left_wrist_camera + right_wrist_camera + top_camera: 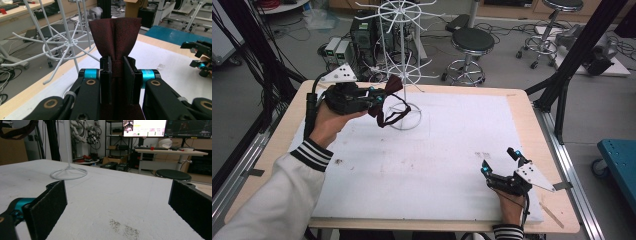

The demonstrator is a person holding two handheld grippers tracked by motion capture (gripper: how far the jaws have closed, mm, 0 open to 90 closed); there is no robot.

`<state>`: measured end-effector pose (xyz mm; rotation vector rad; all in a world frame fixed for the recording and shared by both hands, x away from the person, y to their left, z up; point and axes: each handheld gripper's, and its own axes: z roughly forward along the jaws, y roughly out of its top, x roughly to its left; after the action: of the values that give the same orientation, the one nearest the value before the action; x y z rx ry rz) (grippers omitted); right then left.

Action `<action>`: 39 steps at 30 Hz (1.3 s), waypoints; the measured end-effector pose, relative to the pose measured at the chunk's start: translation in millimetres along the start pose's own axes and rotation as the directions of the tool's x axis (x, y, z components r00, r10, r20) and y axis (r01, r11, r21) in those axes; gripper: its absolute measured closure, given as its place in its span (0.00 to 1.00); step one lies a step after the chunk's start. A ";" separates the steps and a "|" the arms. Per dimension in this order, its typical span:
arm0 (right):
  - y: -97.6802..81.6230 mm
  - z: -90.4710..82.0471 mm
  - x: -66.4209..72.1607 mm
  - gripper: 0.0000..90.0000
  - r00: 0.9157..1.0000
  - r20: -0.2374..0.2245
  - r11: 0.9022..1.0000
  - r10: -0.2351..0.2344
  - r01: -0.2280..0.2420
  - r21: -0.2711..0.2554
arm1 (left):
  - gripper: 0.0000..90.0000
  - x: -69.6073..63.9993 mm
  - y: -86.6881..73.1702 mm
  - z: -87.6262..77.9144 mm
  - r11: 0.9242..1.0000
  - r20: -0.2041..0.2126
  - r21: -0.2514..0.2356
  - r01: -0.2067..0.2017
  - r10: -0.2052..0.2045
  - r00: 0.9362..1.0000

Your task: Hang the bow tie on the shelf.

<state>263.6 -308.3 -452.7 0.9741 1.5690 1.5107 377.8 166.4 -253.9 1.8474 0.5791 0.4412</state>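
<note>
The left gripper [373, 97] is closed on a dark red bow tie [115, 40], held above the white board [452, 150] beside the white wire stand [404, 75], while the right gripper [501, 162] rests open near the board's front right corner.

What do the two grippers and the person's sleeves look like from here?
Both grippers, left and right, are black, with teal joints, flat black jaw pads, brass-coloured rivets and a grey triangular top plate. A black cable trails from each. The sleeves are white with black-and-white striped cuffs.
</note>
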 end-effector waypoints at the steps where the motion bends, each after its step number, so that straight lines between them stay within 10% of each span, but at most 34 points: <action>1: 0.0 0.0 -0.1 0.01 1.000 0.000 1.000 0.000 0.000 0.000 | 0.85 0.3 1.3 1.2 1.000 -0.004 -0.001 0.001 -0.001 1.000; 39: -0.2 -0.9 -0.4 0.01 1.000 -0.005 1.000 0.013 -0.013 -0.002 | 0.85 28.0 4.7 44.3 0.994 -0.121 0.103 0.035 -0.023 0.992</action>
<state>263.0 -309.1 -452.9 0.9822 1.5667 1.5249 426.0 147.7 -263.6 1.9190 0.7221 0.5133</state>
